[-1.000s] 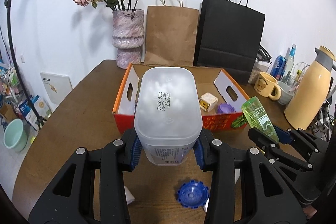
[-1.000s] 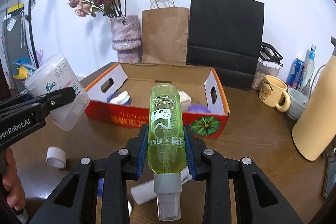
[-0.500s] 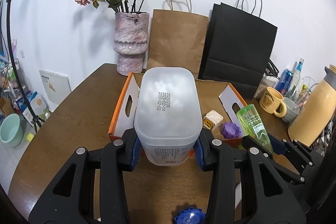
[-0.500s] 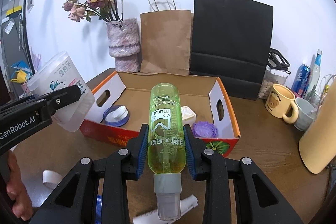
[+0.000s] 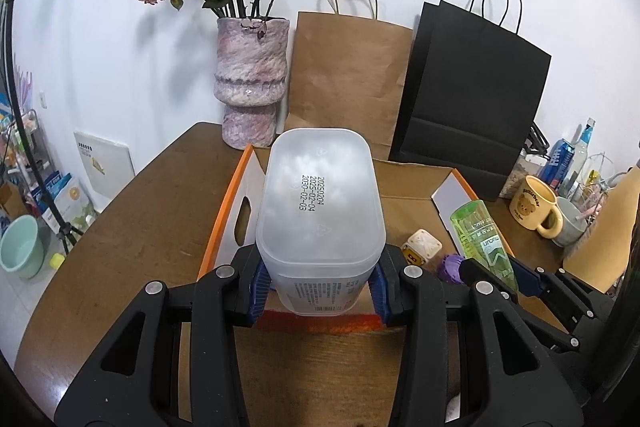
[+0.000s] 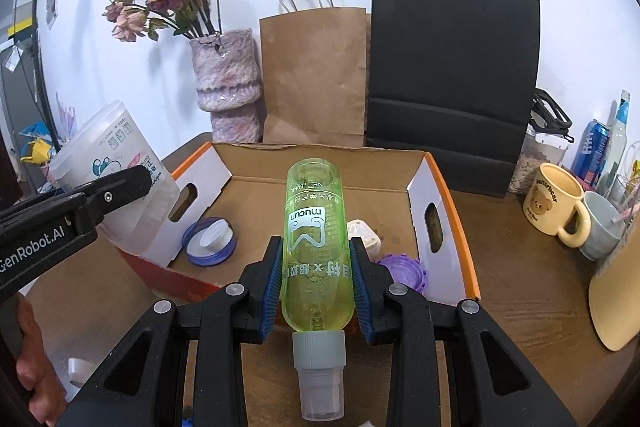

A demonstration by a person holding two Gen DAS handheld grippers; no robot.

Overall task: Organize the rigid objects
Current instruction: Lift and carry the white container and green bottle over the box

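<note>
My left gripper (image 5: pixel 318 285) is shut on a translucent white plastic tub (image 5: pixel 318 203), held bottom-forward above the near left wall of an orange-rimmed cardboard box (image 5: pixel 412 195). My right gripper (image 6: pixel 316 283) is shut on a green spray bottle (image 6: pixel 314 239), cap toward the camera, over the box's near edge (image 6: pixel 444 195). The bottle also shows in the left wrist view (image 5: pixel 482 243), the tub in the right wrist view (image 6: pixel 116 179). Inside the box lie a blue-rimmed lid (image 6: pixel 210 237), a cream cube (image 5: pixel 422 247) and a purple lid (image 6: pixel 402 271).
A vase of dried roses (image 5: pixel 252 83), a brown paper bag (image 5: pixel 348 79) and a black bag (image 5: pixel 472 99) stand behind the box. A yellow bear mug (image 6: pixel 554 203), a grey cup (image 6: pixel 604 225), a cream thermos (image 6: pixel 618 295) and bottles are on the right. A white cap (image 6: pixel 78 369) lies near left.
Both grippers have moved forward and up toward the box with their loads. The box now lies below and just ahead of the tub and bottle.
</note>
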